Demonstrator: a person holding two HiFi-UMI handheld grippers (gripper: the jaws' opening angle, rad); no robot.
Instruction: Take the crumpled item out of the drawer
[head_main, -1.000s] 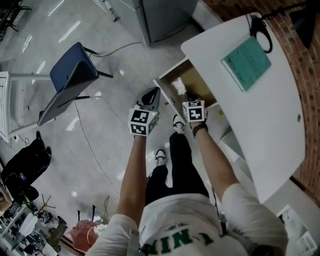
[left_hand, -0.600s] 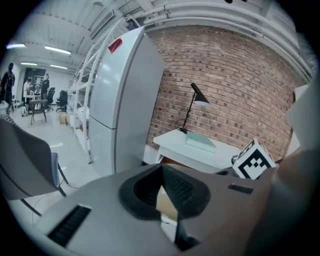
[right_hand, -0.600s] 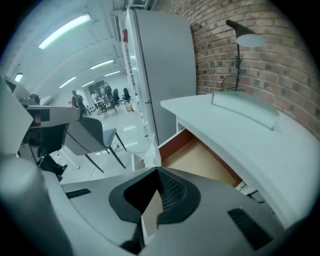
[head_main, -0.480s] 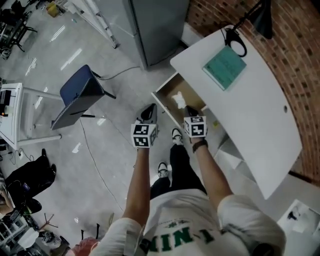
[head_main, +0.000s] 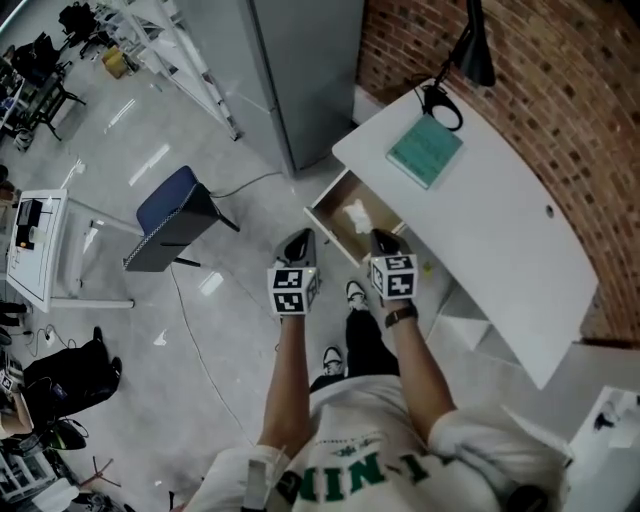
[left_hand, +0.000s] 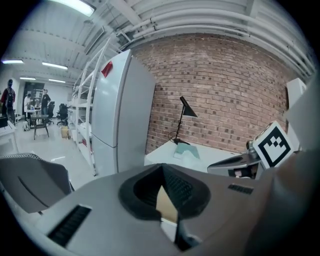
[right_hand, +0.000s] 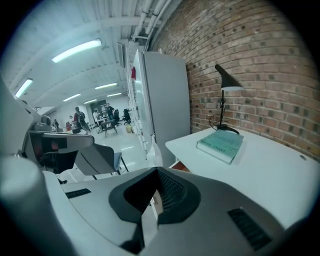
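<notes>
An open wooden drawer (head_main: 330, 222) juts from the white desk (head_main: 500, 230). A white crumpled item (head_main: 355, 212) lies inside it, held by nothing. My right gripper (head_main: 381, 239) hovers at the drawer's near right side, a short way from the item, with its jaws shut and empty (right_hand: 150, 210). My left gripper (head_main: 298, 240) hangs over the floor just left of the drawer's front, also shut with nothing in it (left_hand: 167, 207). The crumpled item does not show in either gripper view.
On the desk lie a green book (head_main: 425, 150) and a black lamp (head_main: 470, 50). A tall grey cabinet (head_main: 305, 70) stands beyond the drawer. A blue chair (head_main: 170, 215) and a cable are on the floor to the left. The person's legs stand below the drawer.
The head view has pulled back and shows more of the room. Both grippers have drawn back a little from the drawer. The crumpled item still lies in the drawer.
</notes>
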